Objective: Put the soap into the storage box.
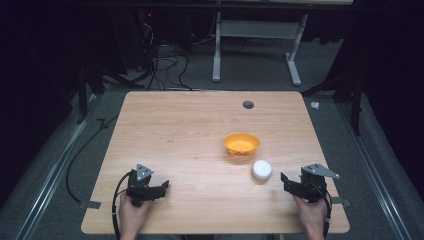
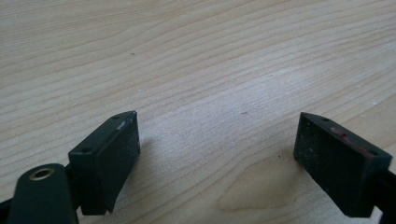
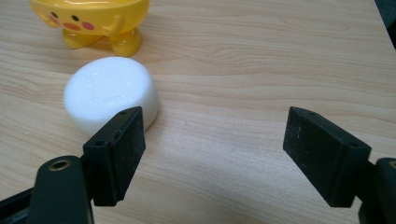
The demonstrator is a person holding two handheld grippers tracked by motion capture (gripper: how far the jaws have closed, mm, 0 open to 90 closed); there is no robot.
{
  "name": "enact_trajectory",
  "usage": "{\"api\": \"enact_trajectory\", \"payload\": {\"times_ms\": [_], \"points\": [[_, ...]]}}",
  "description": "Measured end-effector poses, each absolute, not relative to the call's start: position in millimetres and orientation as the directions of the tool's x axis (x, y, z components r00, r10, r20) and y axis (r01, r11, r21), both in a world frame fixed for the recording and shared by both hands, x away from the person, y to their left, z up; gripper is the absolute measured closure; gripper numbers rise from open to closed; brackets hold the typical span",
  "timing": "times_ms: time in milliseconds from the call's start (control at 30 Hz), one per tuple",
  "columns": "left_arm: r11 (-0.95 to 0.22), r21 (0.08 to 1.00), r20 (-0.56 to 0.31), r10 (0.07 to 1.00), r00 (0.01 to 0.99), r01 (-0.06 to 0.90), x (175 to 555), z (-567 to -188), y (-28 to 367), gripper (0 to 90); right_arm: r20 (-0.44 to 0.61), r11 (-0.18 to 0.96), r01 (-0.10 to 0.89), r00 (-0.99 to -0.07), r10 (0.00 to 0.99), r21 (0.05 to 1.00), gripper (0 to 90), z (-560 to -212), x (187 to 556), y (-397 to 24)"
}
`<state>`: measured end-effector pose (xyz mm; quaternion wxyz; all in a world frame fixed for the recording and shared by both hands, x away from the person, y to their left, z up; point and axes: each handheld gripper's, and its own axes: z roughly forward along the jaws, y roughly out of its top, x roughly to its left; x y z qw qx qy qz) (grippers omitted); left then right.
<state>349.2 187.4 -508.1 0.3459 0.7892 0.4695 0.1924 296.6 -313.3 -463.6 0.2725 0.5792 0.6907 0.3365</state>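
Yellow bowl (image 1: 242, 143) looks empty, white puck (image 1: 261, 169) beside it; left gripper (image 2: 217, 140) and right gripper (image 3: 212, 140) gape wide, gripping nothing

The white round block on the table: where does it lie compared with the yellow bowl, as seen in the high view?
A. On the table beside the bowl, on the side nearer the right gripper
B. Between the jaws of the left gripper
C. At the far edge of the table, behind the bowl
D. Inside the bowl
A: the white round block rests on the table next to the yellow bowl, toward the open right gripper.
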Motion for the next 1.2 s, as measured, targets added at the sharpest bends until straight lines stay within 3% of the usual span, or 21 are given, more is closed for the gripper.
{"api": "enact_trajectory", "payload": {"times_ms": [500,1200], "points": [[-0.319,0.727,-0.022,0.874,0.485,0.608,349.2,-508.1,187.4,14.9,0.012,0.143,0.576,-0.257,0.966,0.805,19.4,-452.5,290.3,-290.3],[-0.319,0.727,-0.023,0.874,0.485,0.609,349.2,-508.1,187.5,14.9,0.007,0.2,0.588,-0.331,0.944,0.784,15.2,-456.9,322.5,-257.0]]}}
